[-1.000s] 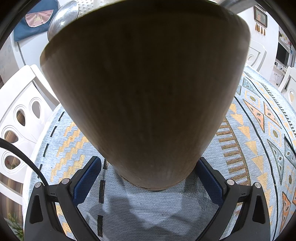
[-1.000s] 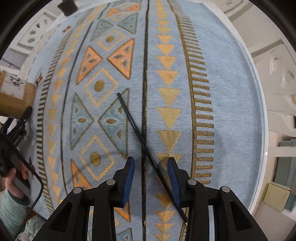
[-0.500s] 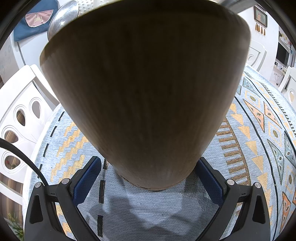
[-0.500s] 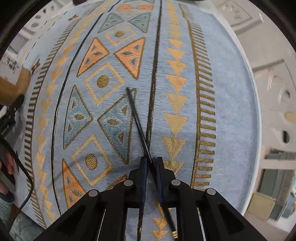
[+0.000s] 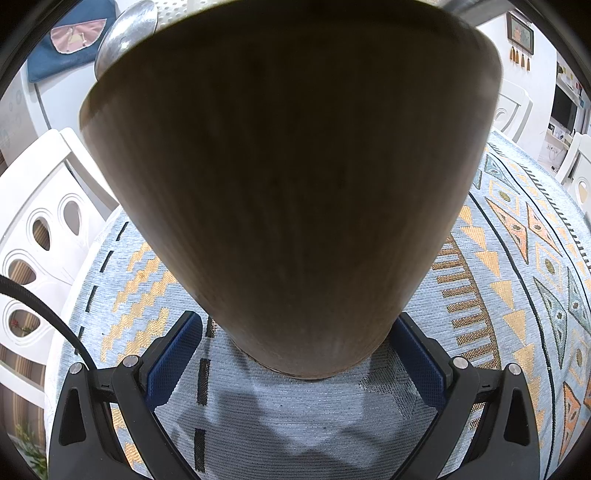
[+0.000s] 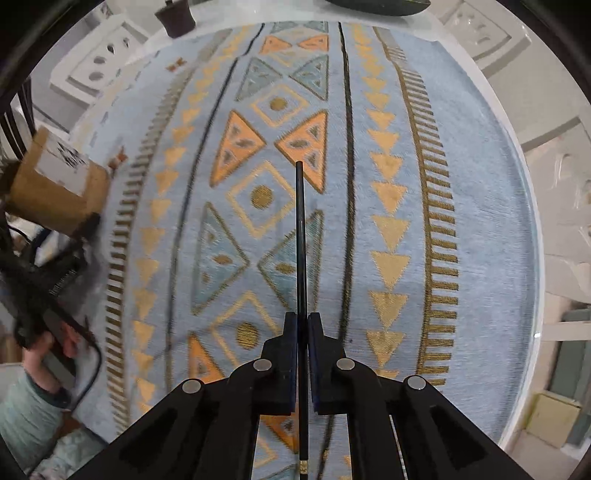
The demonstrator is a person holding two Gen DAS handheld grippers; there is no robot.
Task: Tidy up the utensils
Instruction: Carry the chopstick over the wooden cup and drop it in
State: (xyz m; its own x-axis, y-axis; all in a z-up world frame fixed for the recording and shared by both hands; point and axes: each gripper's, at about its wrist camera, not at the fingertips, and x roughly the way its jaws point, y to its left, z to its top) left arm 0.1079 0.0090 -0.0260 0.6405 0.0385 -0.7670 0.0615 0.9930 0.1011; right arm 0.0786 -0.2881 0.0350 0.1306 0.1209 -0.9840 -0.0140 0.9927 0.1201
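Note:
A thin black chopstick (image 6: 300, 229) with a gold band at its rear end is clamped in my right gripper (image 6: 303, 321), whose jaws have just been closing on it. It hangs above the patterned tablecloth (image 6: 461, 184), pointing straight ahead. In the left wrist view a tall wooden utensil holder (image 5: 295, 184) fills the frame and stands on the cloth. My left gripper (image 5: 299, 332) brackets its base with the blue pads (image 5: 173, 354) against its sides. A metal spoon (image 5: 125, 33) sticks out of its top. The holder (image 6: 55, 192) also shows at the left of the right wrist view.
A person's hand (image 6: 55, 343) in a pale green sleeve holds the left gripper at the table's left edge. A small dark pot (image 6: 175, 18) stands at the far end. White chairs (image 5: 37, 229) ring the round table, with its edge close on the right (image 6: 532, 258).
The right gripper's jaws closed on the chopstick and lifted it off the cloth; it swung from slanted to straight ahead. The left gripper and holder have not moved.

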